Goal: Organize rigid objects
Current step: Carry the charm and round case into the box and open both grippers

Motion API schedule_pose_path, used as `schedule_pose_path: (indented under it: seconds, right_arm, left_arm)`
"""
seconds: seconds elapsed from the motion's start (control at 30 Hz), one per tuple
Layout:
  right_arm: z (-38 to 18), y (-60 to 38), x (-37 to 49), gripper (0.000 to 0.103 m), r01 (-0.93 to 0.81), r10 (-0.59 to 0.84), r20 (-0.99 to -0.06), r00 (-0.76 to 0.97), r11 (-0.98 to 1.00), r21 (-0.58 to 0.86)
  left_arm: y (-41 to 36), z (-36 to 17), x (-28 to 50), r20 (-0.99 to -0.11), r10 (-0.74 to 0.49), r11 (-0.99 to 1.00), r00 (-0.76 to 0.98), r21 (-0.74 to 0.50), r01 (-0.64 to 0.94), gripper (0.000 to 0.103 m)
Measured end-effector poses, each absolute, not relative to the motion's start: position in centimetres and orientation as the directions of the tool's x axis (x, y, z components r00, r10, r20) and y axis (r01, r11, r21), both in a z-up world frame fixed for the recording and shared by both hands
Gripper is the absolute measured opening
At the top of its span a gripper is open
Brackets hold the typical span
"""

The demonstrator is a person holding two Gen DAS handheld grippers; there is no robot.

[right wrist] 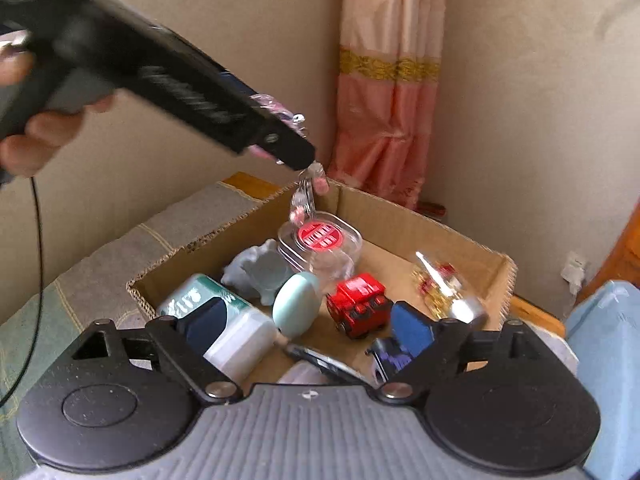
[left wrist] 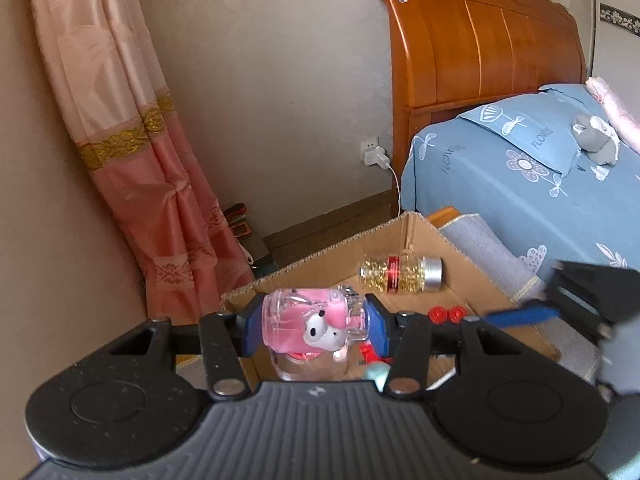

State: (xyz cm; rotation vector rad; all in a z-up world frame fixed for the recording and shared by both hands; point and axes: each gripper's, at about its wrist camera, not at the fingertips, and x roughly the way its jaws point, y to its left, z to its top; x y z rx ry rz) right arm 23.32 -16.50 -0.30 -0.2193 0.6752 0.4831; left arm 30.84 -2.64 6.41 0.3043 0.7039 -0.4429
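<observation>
My left gripper (left wrist: 314, 326) is shut on a clear pink toy bottle with a white cartoon face (left wrist: 316, 322), held above an open cardboard box (left wrist: 460, 252). In the right wrist view the same gripper (right wrist: 296, 152) hangs over the box (right wrist: 400, 220) with the toy's clear chain (right wrist: 304, 196) dangling below. My right gripper (right wrist: 308, 328) is open and empty, low over the box's near side. Inside lie a gold-bead bottle (left wrist: 400, 274), a red toy truck (right wrist: 358, 306), a clear case with a red seal (right wrist: 320, 240), a mint round piece (right wrist: 296, 304) and a green-white container (right wrist: 216, 320).
A bed with a blue flowered cover (left wrist: 520, 176) and wooden headboard (left wrist: 480, 40) stands to the right. A pink curtain (left wrist: 132, 160) hangs in the corner. A grey mat (right wrist: 120, 256) lies under the box. A charger is plugged into the wall socket (left wrist: 374, 154).
</observation>
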Motion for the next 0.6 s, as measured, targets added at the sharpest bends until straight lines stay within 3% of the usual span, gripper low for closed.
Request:
schedule_pose_path:
  seconds: [0.17,0.53,0.6]
  right_arm:
    - [0.5,-17.6,21.1,0.103,-0.440,0.333,-0.643,0.689,0.898,-0.008]
    - [2.5,-19.7,17.1,0.103,-0.341,0.293,-0.591,0.752,0.940,0.032]
    - [2.5,-20.4,16.8,0.103,-0.321,0.286,-0.590,0.756,0.946,0.047]
  left_arm:
    - [-4.5,5.6,33.4,-0.696,-0.286,0.863,0.658,0.111,0.493,0.050]
    - [-7.7,1.4,38.6,-0.757,-0.222,0.879,0.614,0.117,0.461,0.050]
    - [-7.7,1.0,39.0,-0.744,-0.207,0.889,0.636,0.128,0.440,0.055]
